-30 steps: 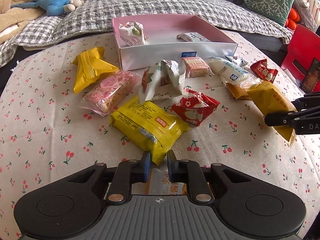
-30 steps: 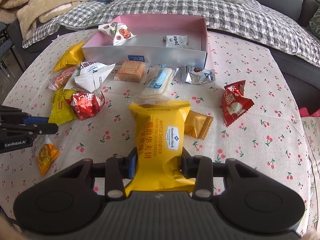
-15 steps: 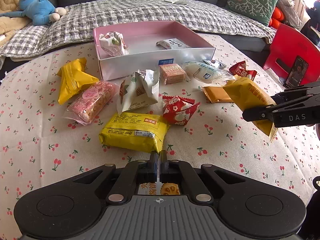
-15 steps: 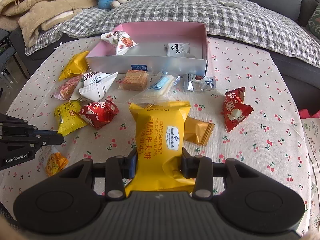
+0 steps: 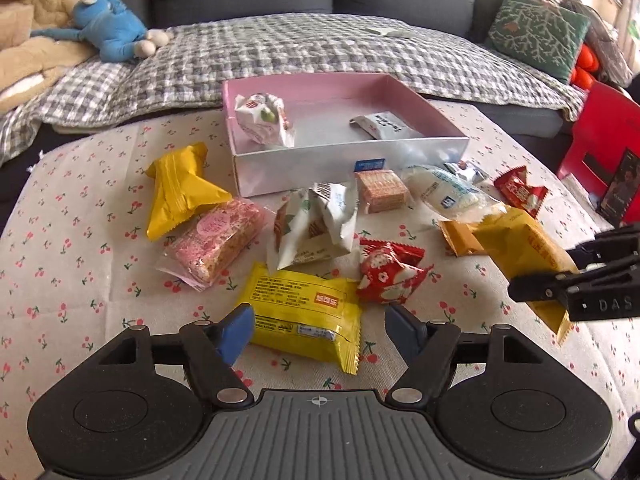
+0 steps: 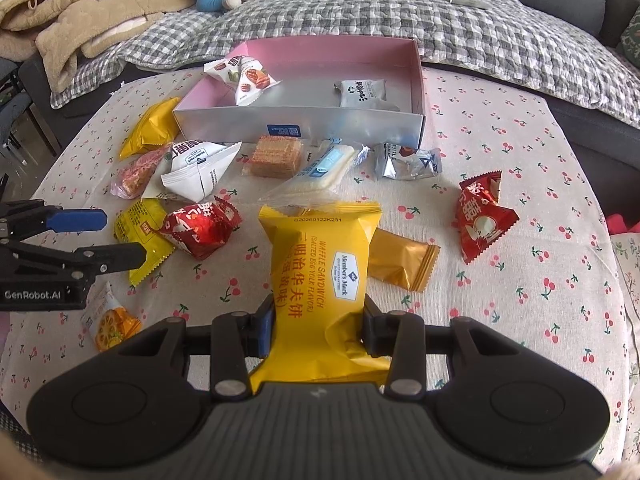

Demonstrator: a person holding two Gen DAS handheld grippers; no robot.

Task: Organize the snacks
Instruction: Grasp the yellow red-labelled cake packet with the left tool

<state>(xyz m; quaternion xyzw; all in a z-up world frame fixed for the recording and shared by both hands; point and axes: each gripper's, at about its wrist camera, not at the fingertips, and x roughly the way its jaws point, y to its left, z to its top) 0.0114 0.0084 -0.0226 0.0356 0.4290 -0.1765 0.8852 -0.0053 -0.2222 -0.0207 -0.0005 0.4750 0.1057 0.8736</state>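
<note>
From the left wrist, the left claw (image 5: 318,326) is spread wide with nothing between its fingers, over the near end of a flat yellow packet (image 5: 302,312) lying on the cherry-print worktop (image 5: 72,264). From the right wrist, the right claw (image 6: 318,326) pinches a yellow waffle sandwich pack (image 6: 320,276) above the worktop, short of the pink box (image 6: 304,124), which holds two snacks.

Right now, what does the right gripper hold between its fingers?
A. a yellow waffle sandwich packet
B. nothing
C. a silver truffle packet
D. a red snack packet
A: the right gripper is shut on the yellow waffle sandwich packet, whose sides its fingers press.
</note>
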